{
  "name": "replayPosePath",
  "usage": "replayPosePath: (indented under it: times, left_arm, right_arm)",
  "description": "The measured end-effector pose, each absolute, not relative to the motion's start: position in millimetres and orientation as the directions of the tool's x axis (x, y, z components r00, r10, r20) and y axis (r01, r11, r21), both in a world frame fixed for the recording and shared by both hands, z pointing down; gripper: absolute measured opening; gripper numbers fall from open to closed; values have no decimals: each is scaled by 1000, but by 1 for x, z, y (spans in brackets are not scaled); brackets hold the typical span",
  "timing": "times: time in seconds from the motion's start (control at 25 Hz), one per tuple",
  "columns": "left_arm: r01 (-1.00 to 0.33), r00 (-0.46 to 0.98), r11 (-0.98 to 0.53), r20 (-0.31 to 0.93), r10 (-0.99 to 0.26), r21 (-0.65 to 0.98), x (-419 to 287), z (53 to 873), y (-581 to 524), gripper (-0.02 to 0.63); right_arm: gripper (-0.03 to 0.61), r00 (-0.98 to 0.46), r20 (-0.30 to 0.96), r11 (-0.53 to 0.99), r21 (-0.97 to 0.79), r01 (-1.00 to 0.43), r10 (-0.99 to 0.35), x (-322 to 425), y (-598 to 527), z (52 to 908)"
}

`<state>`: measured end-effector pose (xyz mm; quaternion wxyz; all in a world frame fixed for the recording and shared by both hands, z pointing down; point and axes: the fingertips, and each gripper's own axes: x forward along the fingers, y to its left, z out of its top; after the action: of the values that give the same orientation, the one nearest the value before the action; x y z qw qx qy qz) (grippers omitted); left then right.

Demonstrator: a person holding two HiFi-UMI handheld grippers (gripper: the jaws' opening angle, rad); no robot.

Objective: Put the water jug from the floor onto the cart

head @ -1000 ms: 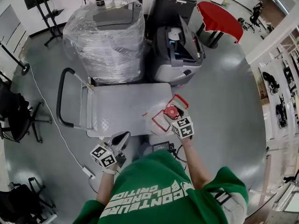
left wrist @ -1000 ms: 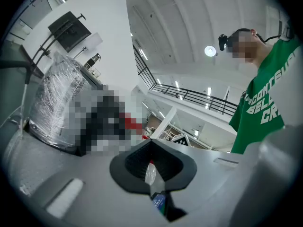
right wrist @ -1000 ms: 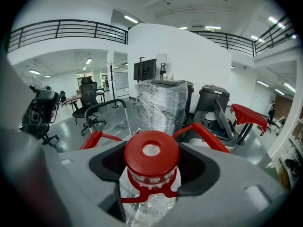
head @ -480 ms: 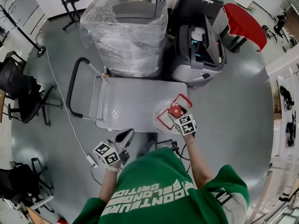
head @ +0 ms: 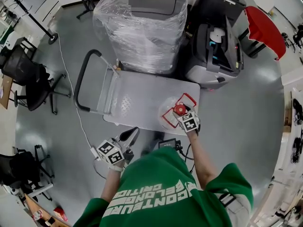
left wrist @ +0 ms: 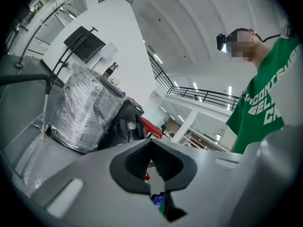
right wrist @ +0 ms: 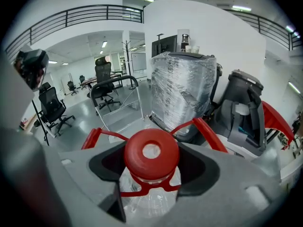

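Cart [head: 137, 103] on grey floor [head: 241, 126]; water jug [head: 173, 112] at deck's near-R corner.

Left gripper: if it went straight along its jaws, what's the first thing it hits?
Probably the cart: the left gripper points forward-right toward its near edge. Depth is unclear, though. If the gripper is held above the cart, it would pass over and reach the dark machine behind.

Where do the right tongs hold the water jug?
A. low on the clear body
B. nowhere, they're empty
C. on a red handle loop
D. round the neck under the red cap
D: the right gripper view shows the right tongs closed round the neck of the water jug just below its red cap, the red handle loops free at either side.
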<state>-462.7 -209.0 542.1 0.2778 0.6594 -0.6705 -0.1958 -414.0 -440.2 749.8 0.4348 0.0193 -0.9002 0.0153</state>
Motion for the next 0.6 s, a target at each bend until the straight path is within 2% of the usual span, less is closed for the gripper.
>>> replayPosePath:
  times: [0.6]
  left_arm:
    - [-761,-69,149,150,-986,632,-481,543,-232,14]
  right_arm:
    - [298,-487,871,997,-27,71,59,-433,-458,818]
